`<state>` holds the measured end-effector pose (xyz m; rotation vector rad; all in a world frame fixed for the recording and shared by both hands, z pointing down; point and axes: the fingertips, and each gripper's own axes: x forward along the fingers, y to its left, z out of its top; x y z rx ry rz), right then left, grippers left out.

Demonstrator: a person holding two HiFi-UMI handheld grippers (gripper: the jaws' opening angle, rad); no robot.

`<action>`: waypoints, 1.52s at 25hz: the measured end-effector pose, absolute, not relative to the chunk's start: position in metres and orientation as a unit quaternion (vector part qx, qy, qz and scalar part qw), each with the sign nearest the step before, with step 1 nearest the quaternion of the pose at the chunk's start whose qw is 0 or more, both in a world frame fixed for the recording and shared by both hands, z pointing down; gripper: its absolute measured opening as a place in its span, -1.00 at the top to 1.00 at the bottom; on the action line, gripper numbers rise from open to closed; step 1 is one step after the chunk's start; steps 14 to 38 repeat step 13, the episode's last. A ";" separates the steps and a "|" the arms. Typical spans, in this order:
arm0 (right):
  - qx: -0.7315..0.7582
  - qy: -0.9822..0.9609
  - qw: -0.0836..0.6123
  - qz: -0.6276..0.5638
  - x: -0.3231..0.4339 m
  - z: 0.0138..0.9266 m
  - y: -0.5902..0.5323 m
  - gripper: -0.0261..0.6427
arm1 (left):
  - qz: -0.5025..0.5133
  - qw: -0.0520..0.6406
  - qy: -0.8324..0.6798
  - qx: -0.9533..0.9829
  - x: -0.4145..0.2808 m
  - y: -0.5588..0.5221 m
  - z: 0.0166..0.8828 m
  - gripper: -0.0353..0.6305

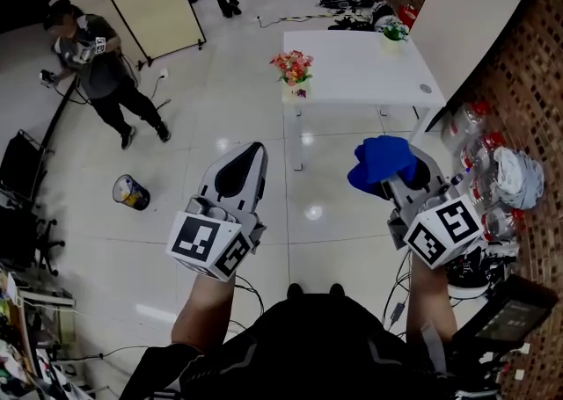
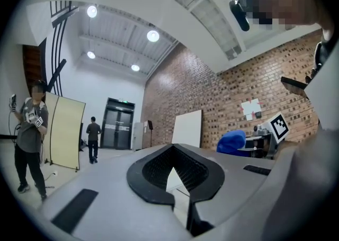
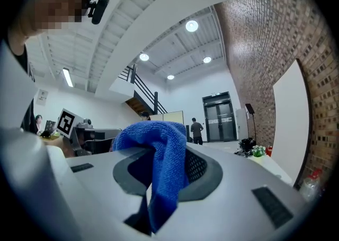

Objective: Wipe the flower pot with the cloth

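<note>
We have not begun wiping. The blue microfibre cloth (image 1: 380, 161) is pinched in our right gripper (image 1: 390, 183), whose jaws are closed on it, and our left gripper (image 1: 239, 165) is closed on nothing. The small pale flower pot with pink and orange blooms (image 1: 294, 80) stands at the near corner of the white rectangular table (image 1: 369, 73), well apart from both grippers. We count one cloth, two grippers and two pots, the second being a little green potted plant (image 1: 393, 32) at the table's far edge
</note>
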<state>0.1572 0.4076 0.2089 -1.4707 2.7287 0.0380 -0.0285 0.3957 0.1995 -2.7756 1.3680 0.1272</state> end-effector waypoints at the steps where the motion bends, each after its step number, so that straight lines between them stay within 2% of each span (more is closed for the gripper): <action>1: -0.477 0.878 0.016 0.022 0.157 0.207 0.409 0.66 | 0.042 0.024 0.442 -0.896 -0.029 0.395 0.198 0.88; 11: -0.486 0.873 0.037 0.016 0.166 0.197 0.418 0.66 | 0.043 0.025 0.423 -0.905 -0.019 0.406 0.199 0.88; 38: -0.488 0.872 0.038 0.020 0.165 0.193 0.421 0.66 | 0.042 0.026 0.422 -0.905 -0.019 0.410 0.198 0.88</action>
